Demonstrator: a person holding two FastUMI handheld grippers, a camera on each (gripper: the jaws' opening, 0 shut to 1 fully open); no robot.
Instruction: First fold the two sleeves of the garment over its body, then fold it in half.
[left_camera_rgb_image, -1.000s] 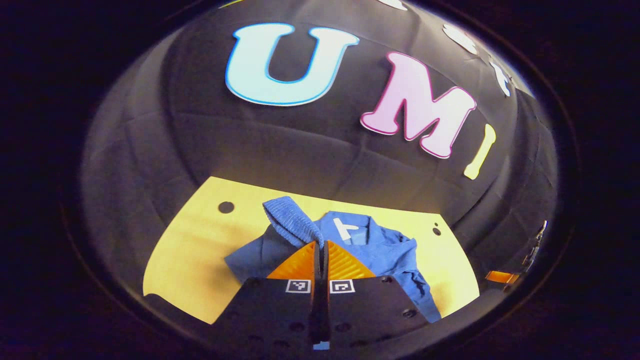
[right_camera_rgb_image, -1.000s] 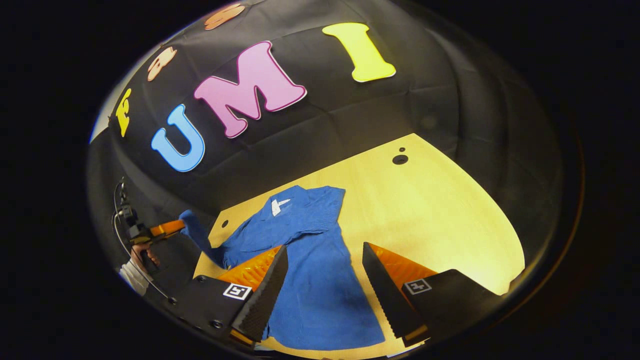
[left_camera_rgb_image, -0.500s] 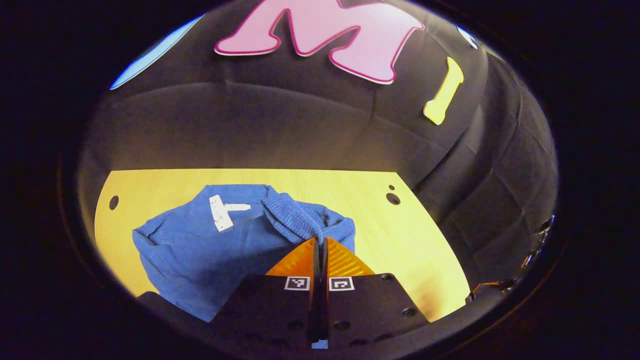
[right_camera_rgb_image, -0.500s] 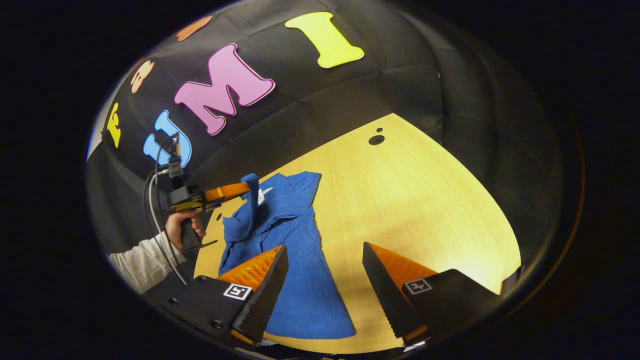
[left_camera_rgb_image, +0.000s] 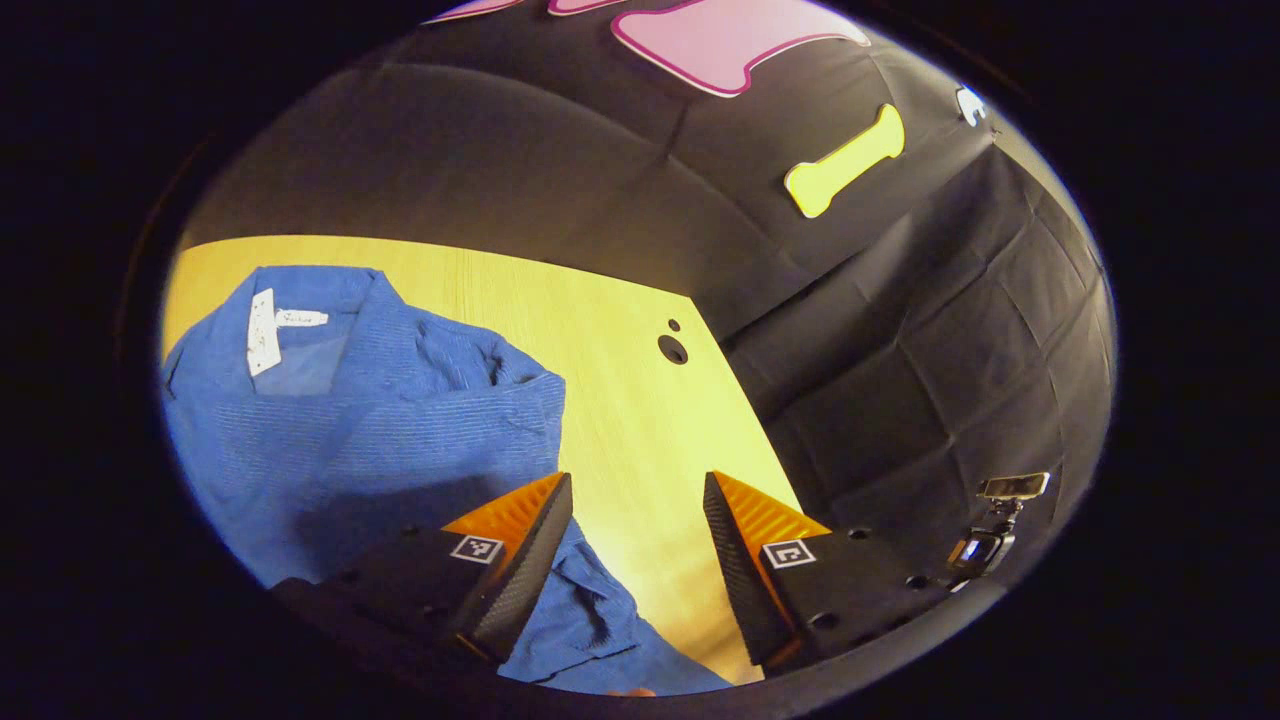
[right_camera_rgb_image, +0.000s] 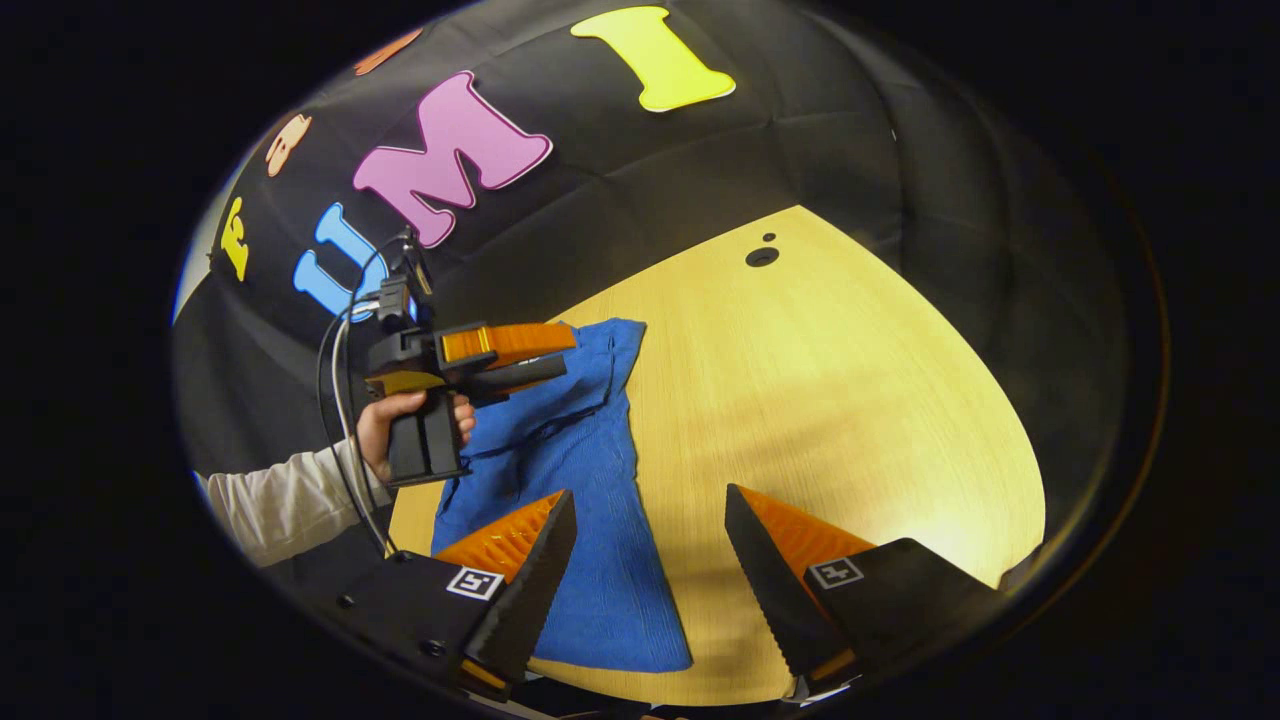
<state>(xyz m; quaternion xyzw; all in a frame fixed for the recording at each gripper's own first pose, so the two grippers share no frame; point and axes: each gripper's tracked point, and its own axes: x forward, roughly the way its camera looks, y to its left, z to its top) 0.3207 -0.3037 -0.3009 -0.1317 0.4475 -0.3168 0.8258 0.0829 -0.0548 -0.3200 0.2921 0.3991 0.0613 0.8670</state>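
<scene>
On the wooden table (right_camera_rgb_image: 850, 400) the blue garment (right_camera_rgb_image: 560, 450) lies flat toward the left side, collar end with its white tag (left_camera_rgb_image: 262, 332) at the far edge. Right gripper view: a hand (right_camera_rgb_image: 385, 435) in a white sleeve (right_camera_rgb_image: 280, 500) holds the left gripper (left_camera_rgb_image: 635, 490) above the garment's upper part, fingers spread, gripping nothing. Right gripper (right_camera_rgb_image: 650, 500) hangs over the garment's right edge and bare wood, jaws wide apart, empty.

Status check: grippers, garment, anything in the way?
Left gripper open. Right gripper open. Blue garment on table, sleeves folded in. Nothing obstructing.
</scene>
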